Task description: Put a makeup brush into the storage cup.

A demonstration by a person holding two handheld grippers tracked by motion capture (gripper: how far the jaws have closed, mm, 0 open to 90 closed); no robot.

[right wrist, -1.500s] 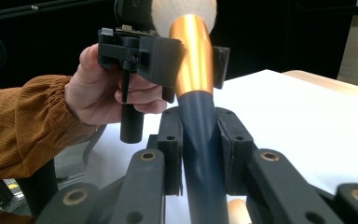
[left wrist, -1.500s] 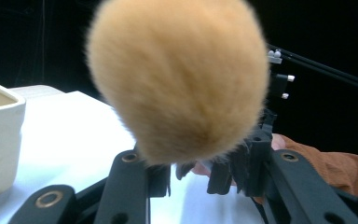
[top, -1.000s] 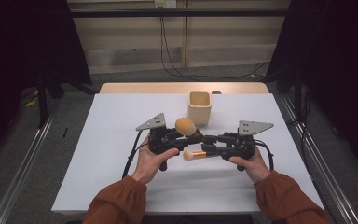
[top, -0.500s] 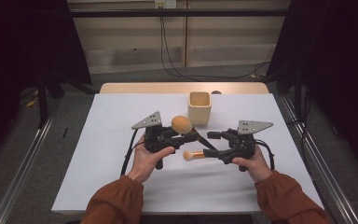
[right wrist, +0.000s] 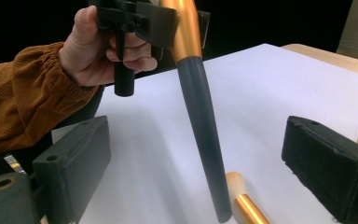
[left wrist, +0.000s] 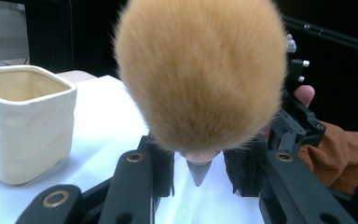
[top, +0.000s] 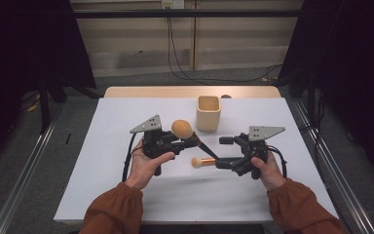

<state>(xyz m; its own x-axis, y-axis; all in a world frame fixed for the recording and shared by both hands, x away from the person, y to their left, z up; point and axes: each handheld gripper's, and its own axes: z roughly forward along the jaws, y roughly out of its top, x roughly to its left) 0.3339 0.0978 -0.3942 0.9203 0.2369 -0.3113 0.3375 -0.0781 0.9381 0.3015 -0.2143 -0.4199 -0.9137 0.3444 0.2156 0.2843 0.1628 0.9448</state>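
Fingers of left gripper (top: 187, 141) clenched on big brush (top: 182, 129) at gold ferrule; fluffy head up, dark handle slanting down toward right gripper (top: 224, 151). Right jaws just opened, wide apart, gripping nothing; big brush's handle (right wrist: 204, 126) stands between pads, touching neither. Small brush (top: 202, 162) lies on table (top: 102, 146) just beside right jaws. Count: two brushes, one cup (top: 208, 113), two grippers.

Lab-style recording bay, not home. White table (top: 126, 195) in middle, black curtains (top: 24, 44) both sides, metal rails (top: 14, 204) along grey floor, cables (top: 180, 53) trailing down plain back wall from socket (top: 171, 4) at top.
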